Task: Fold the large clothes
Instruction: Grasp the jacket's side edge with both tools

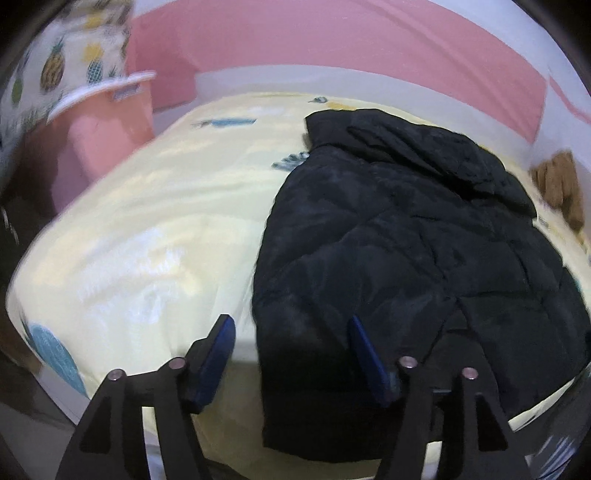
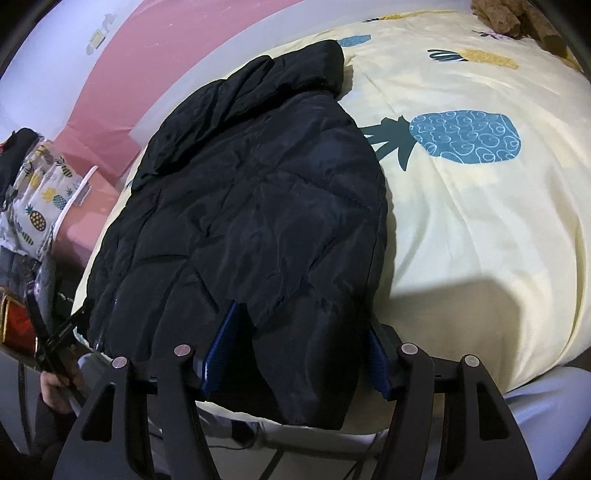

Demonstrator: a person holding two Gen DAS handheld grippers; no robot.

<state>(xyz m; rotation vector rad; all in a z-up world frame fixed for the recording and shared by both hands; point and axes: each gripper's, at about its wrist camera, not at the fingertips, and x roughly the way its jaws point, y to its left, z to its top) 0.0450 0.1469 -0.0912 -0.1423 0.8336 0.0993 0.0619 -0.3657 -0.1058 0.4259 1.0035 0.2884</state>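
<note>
Both jaws spread wide, gripping nothing: left gripper (image 1: 291,354) hovering at near hem of black puffer jacket (image 1: 406,236), right gripper (image 2: 299,354) straddling it. Jacket lying across pineapple-print duvet (image 2: 480,206); pinch both hem corners evenly before folding toward far collar.

Bed (image 2: 480,229) covered with pale yellow quilt, pineapple print in blue and yellow. Black padded jacket (image 2: 258,206) lies directly on quilt, collar toward far edge, hem hanging over near edge. Brown plush object (image 2: 517,18) rests on far corner of bed, partly cropped.
</note>
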